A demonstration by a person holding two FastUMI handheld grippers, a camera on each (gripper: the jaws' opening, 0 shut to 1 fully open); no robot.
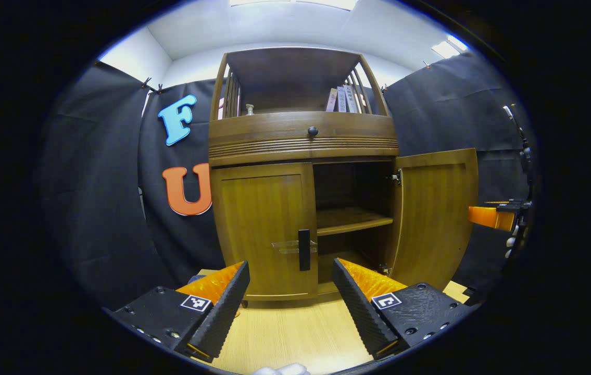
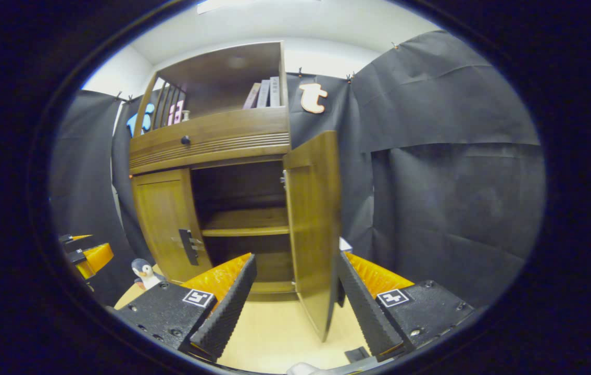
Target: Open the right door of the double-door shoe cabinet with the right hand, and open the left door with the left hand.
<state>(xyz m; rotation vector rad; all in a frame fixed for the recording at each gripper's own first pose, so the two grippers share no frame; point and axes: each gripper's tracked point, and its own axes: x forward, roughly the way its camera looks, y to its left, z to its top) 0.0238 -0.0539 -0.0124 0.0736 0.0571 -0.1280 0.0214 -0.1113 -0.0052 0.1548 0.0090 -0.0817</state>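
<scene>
While the left gripper (image 1: 291, 291) hangs with its ridged black fingers spread wide and nothing between them, the black upright bar handle (image 1: 303, 250) of the closed brown wooden left door (image 1: 264, 229) stands straight ahead, just above and beyond the gap, long axis vertical. That gripper is plainly the nearer one to it. The right gripper (image 2: 298, 297) is likewise spread and empty, the edge of the swung-out brown wooden right door (image 2: 316, 224) standing between its fingers without touching either. Beyond lie the dark wooden shoe cabinet (image 1: 303, 140), its inner shelf (image 1: 352, 219) and a round drawer knob (image 1: 313, 131). Spines of the upright books (image 1: 341, 99) are too small to read; only square fiducial tags show on the grippers.
</scene>
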